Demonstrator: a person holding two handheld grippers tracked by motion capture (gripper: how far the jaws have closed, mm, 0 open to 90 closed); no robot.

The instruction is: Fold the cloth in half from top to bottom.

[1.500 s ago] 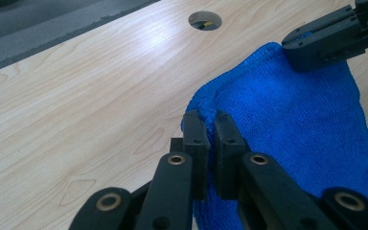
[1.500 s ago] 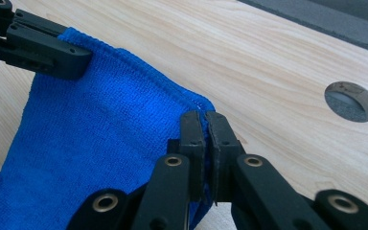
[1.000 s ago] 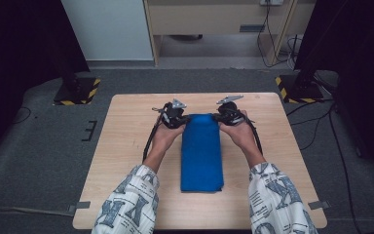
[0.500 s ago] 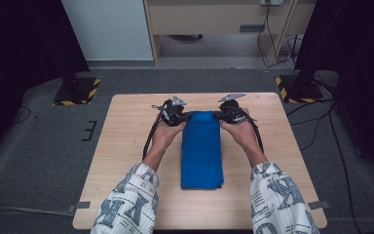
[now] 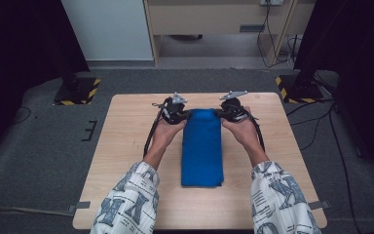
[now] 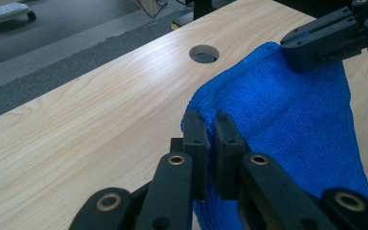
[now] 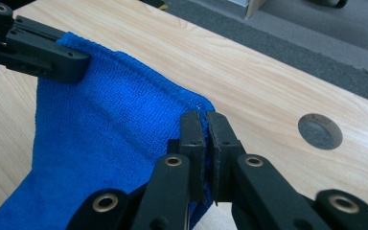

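The blue cloth (image 5: 202, 148) lies folded in a long strip down the middle of the tabletop (image 5: 126, 146), its long axis running from my near edge straight away from me. My left gripper (image 5: 181, 116) pinches its far left corner; my right gripper (image 5: 223, 114) pinches the far right corner, fingers (image 7: 193, 139) closed on fabric.
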